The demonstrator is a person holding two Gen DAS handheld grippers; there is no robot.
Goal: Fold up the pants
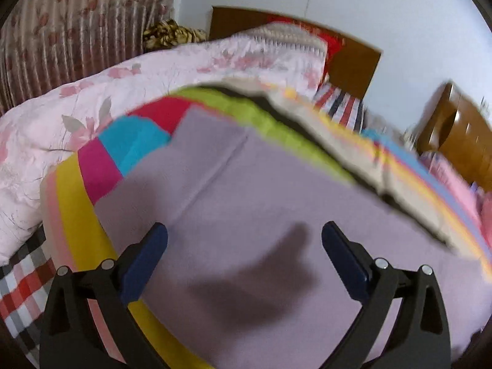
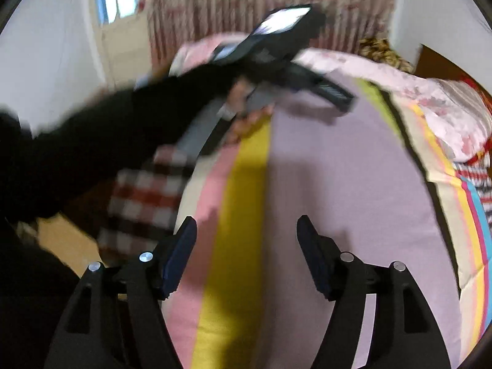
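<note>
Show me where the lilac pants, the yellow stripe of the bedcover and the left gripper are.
lilac pants (image 1: 276, 184): left wrist view, flat middle.
yellow stripe (image 2: 243, 203): right wrist view, mid-stripe.
left gripper (image 1: 244, 240): left wrist view, between its fingertips.

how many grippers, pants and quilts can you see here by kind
Grippers: 2, the left gripper and the right gripper, both with fingers apart and nothing between them
Lilac pants: 1, lying flat on the striped sheet
Pink floral quilt: 1
Total: 4
</note>
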